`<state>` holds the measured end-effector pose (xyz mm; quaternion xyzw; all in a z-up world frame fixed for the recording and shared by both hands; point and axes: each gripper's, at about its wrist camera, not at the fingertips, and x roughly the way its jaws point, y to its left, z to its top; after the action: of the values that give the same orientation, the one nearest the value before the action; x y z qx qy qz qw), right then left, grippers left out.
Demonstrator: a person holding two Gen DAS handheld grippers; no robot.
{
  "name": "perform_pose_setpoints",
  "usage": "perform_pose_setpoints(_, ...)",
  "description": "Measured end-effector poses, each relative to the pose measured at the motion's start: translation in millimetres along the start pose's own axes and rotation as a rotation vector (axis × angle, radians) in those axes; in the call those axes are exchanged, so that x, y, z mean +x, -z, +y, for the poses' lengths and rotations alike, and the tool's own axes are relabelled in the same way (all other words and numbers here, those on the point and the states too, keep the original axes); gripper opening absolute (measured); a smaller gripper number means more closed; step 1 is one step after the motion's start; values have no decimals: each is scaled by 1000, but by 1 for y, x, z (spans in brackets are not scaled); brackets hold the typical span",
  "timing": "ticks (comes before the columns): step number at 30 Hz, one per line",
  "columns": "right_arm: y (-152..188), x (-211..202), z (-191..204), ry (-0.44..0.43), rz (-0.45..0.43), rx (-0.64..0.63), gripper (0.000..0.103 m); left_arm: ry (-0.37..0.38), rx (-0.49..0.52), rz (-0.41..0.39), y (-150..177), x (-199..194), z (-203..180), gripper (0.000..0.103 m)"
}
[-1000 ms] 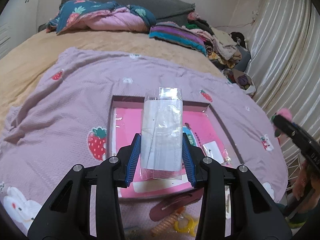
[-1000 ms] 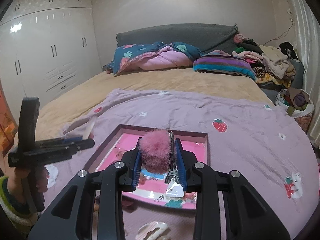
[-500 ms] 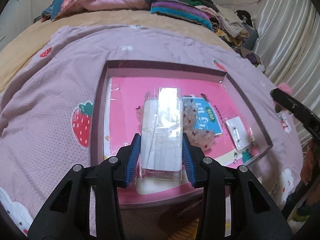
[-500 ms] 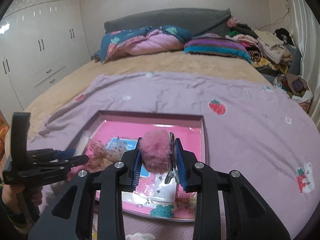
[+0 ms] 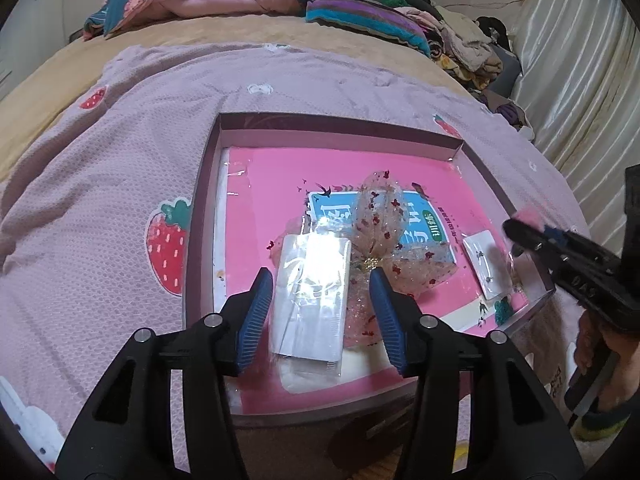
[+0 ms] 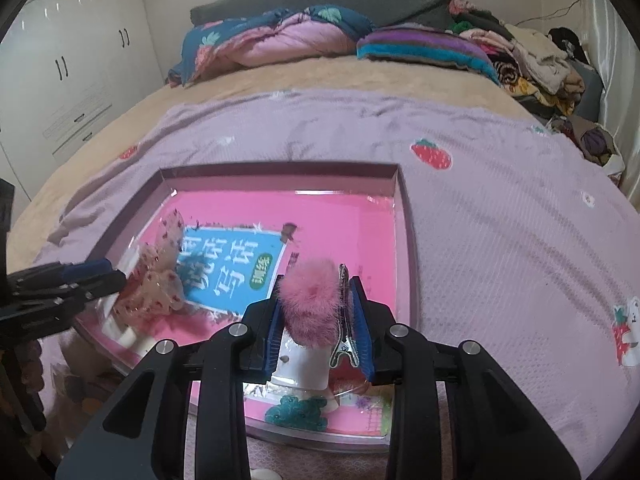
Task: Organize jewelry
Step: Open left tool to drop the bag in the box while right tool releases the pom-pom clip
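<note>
A shallow pink-lined box (image 5: 340,130) (image 6: 404,208) lies on the lilac strawberry blanket. My left gripper (image 5: 320,292) is open, its fingers apart on either side of a clear plastic packet with a white card (image 5: 310,296) that lies in the box near its front-left. A sheer bow with red flecks (image 5: 380,224) (image 6: 160,276) lies beside the packet. My right gripper (image 6: 318,304) is shut on a pink pompom hair clip (image 6: 310,304), held just above the box's near right part. A small white earring card (image 5: 486,264) (image 6: 304,364) lies below it.
A pink booklet with a blue label (image 6: 228,264) lines the box floor. Folded quilts (image 6: 276,40) and a pile of clothes (image 6: 532,56) lie at the head of the bed. Curtains (image 5: 580,80) hang on the right, white wardrobes (image 6: 60,60) on the left.
My left gripper moved down into the box, opened, and let the packet go onto the box floor. My right gripper came lower and closer over the box with the pompom clip.
</note>
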<state>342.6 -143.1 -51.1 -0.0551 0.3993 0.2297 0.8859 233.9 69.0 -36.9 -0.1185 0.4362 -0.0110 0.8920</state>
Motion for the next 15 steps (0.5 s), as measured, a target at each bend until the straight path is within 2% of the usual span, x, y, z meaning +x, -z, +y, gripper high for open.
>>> perform_pose_setpoints(3,3,7,1,15,22,-5,31,-2,0,-9,-1,-5,0,49)
perform_pose_setpoints(6,5,8,-1,16,37,12,33,4,-3,-19,-3,-10,1,50)
perform_pose_setpoints(15,-1,-12,-3,3,-22,47,72,2,-18,-54,-10,-23,5,60)
